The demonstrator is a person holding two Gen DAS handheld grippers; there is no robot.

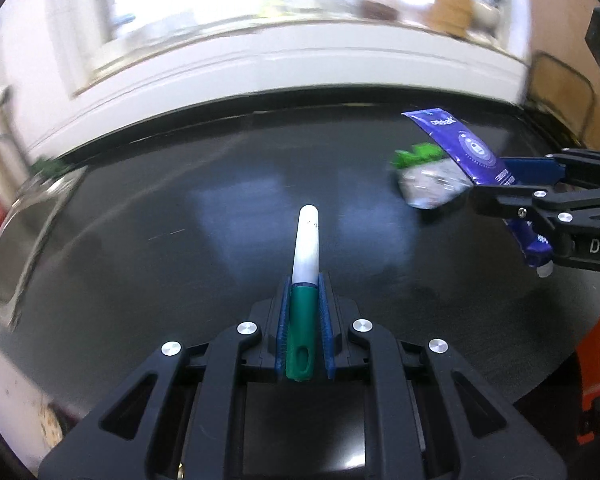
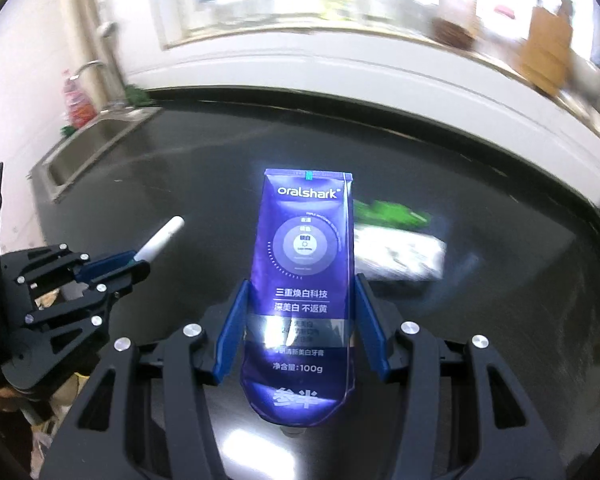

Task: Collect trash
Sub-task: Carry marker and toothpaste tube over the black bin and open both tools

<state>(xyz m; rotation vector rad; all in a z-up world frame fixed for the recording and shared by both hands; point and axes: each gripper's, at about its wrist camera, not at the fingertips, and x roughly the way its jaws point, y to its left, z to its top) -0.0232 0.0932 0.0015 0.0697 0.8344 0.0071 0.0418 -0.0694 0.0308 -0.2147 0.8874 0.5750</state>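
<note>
A glossy black countertop [image 1: 180,208] carries 1 crumpled green-and-white wrapper [image 1: 424,176], blurred, near its back edge.

Green-capped white marker [image 1: 305,280] is pinched in my left tool, pointing forward; purple Oralshark toothpaste tube [image 2: 306,276] stands clamped in my right; a green-and-silver crumpled wrapper [image 2: 398,246] lies on the dark worktop.

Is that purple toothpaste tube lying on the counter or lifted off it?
Lifted. The purple toothpaste tube sits between the right gripper fingers, above the black countertop, crimped end pointing away.
</note>
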